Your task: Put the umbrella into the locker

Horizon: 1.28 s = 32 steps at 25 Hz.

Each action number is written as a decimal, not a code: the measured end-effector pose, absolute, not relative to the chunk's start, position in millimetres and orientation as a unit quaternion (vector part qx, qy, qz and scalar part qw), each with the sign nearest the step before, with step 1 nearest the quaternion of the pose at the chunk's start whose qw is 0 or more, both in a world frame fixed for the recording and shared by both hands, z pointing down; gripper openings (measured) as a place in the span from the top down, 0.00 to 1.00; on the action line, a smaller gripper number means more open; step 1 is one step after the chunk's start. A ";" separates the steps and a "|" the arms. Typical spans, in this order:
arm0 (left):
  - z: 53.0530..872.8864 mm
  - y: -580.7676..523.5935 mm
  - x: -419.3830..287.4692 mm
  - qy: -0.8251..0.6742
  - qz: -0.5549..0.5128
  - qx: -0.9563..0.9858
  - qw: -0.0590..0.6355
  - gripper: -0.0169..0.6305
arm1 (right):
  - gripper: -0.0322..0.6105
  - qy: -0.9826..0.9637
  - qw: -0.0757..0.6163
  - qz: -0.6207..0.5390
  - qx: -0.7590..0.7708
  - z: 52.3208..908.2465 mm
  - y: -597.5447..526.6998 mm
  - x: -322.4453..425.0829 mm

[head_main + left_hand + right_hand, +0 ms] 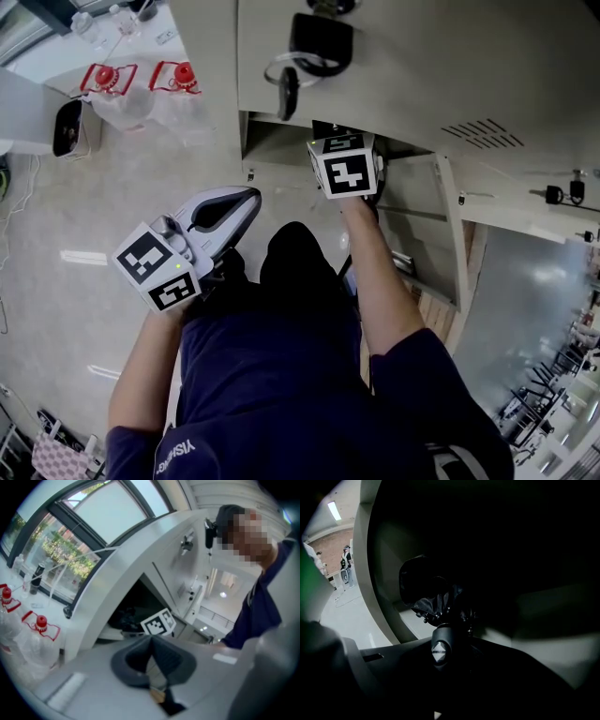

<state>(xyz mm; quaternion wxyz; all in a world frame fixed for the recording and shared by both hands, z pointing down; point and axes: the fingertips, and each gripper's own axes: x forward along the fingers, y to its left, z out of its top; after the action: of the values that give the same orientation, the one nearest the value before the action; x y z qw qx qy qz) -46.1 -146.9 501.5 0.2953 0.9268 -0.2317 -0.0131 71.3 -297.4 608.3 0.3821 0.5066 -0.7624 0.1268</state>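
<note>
My right gripper [440, 654] is shut on the handle of the black folded umbrella [427, 592], whose push button shows between the jaws. The umbrella reaches into the dark open locker compartment [279, 142]. In the head view only that gripper's marker cube [343, 169] shows at the compartment's mouth; the jaws and umbrella are hidden behind it. My left gripper [246, 202] hangs lower left of the opening, in front of my knee, its dark pads together and nothing in them. The left gripper view looks over its closed jaws at the compartment and the umbrella [125, 618].
The compartment's door [424, 225] stands open to the right. A black key tag [319, 42] hangs on the closed locker above. Plastic water bottles with red caps [111, 82] stand on the floor to the left, beside a white device [67, 127].
</note>
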 end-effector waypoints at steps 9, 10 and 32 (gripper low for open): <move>500.9 -147.7 -47.5 -0.230 -0.013 0.927 0.296 0.97 | 0.79 -0.752 0.391 0.141 0.512 612.9 -310.1 75.3; 499.5 -147.6 -48.1 -0.230 -0.013 0.927 0.297 0.97 | 0.79 -0.753 0.389 0.146 0.511 612.5 -311.2 74.8; 492.0 -155.5 -48.4 -0.243 -0.006 0.921 0.304 0.97 | 0.74 -0.773 0.356 0.179 0.493 610.2 -304.2 70.7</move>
<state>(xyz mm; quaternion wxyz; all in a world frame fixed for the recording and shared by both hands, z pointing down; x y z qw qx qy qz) -48.4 -155.5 492.0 0.3037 0.9213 -0.2427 -0.0064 70.7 -304.2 610.2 0.3561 0.4935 -0.7730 0.1792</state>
